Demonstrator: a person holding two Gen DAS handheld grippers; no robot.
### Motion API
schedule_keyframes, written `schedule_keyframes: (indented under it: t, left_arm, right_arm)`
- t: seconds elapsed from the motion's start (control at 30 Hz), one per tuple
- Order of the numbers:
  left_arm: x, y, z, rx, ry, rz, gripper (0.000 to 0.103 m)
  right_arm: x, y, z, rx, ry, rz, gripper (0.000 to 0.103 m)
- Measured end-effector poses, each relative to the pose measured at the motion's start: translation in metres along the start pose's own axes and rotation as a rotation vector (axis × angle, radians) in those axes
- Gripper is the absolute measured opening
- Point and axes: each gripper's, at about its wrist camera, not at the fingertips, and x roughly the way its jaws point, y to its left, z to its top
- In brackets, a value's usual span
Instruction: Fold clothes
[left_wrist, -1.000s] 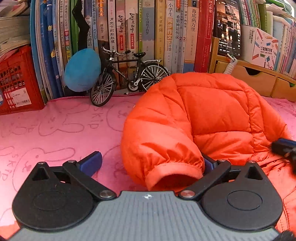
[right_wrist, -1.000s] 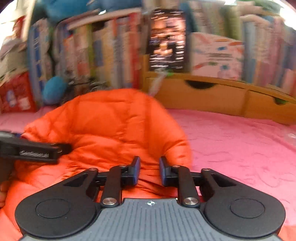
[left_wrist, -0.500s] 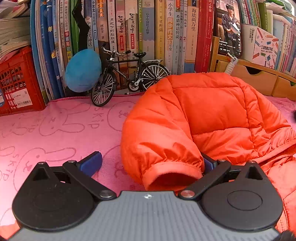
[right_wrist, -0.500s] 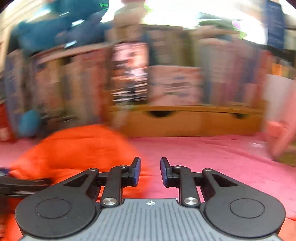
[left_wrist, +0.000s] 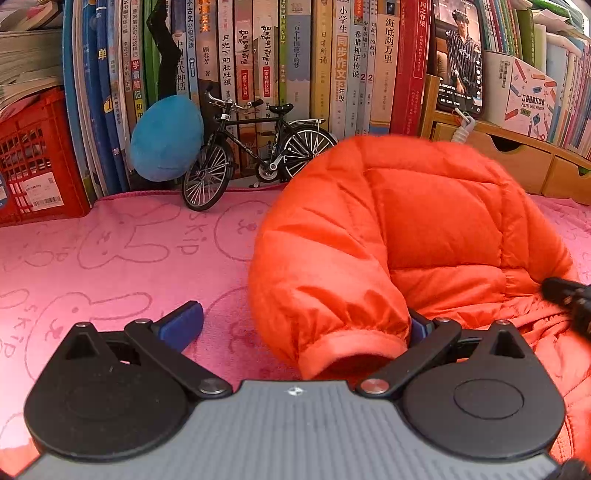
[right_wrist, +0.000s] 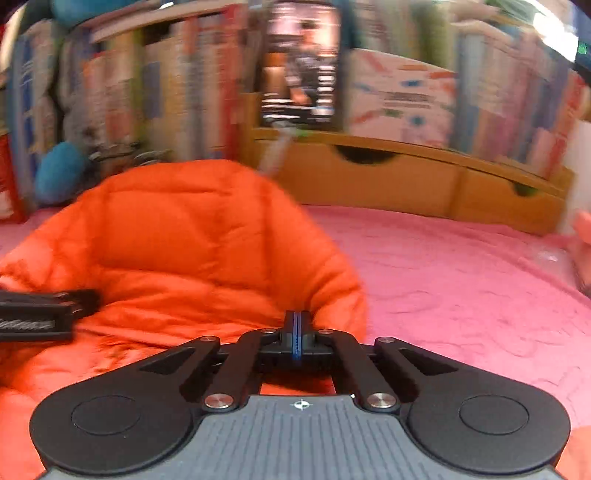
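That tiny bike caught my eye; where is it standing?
In the left wrist view, the black model bicycle stands against the books, between the blue plush ball and the orange puffer jacket.

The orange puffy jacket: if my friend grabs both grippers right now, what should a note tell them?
Left gripper: open, fingers wide, with the sleeve cuff lying between them, not pinched.
Right gripper: shut at the jacket's right edge; the view is too blurred to tell whether fabric is caught.
The orange jacket sits bunched on the pink rabbit-print cloth, in front of the bookshelf and the toy bicycle.
Done: the left sleeve is curled in over the body.
Left: probably bring in the right side, then flatten and fold.
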Motion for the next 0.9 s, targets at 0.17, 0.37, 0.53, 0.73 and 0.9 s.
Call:
schedule_keyframes:
  t: [0.17, 0.37, 0.53, 0.73, 0.9]
  left_arm:
    - [0.000, -0.001, 0.000, 0.007, 0.001, 0.006, 0.103]
    - [0.001, -0.001, 0.000, 0.006, 0.001, 0.006, 0.103]
    - [0.001, -0.001, 0.000, 0.004, 0.001, 0.005, 0.103]
    - [0.001, -0.002, -0.001, 0.003, 0.000, 0.006, 0.103]
    - [0.002, -0.001, -0.002, 0.002, -0.001, 0.008, 0.103]
  right_arm:
    - [-0.010, -0.004, -0.004, -0.038, -0.046, -0.271, 0.015]
    - [-0.033, 0.015, 0.020, 0.004, -0.256, 0.102, 0.015]
    - [-0.005, 0.043, 0.035, -0.037, -0.175, 0.247, 0.016]
    - [0.015, 0.039, 0.032, -0.047, -0.102, 0.197, 0.017]
    - [0.032, 0.035, 0.030, -0.055, -0.042, 0.156, 0.017]
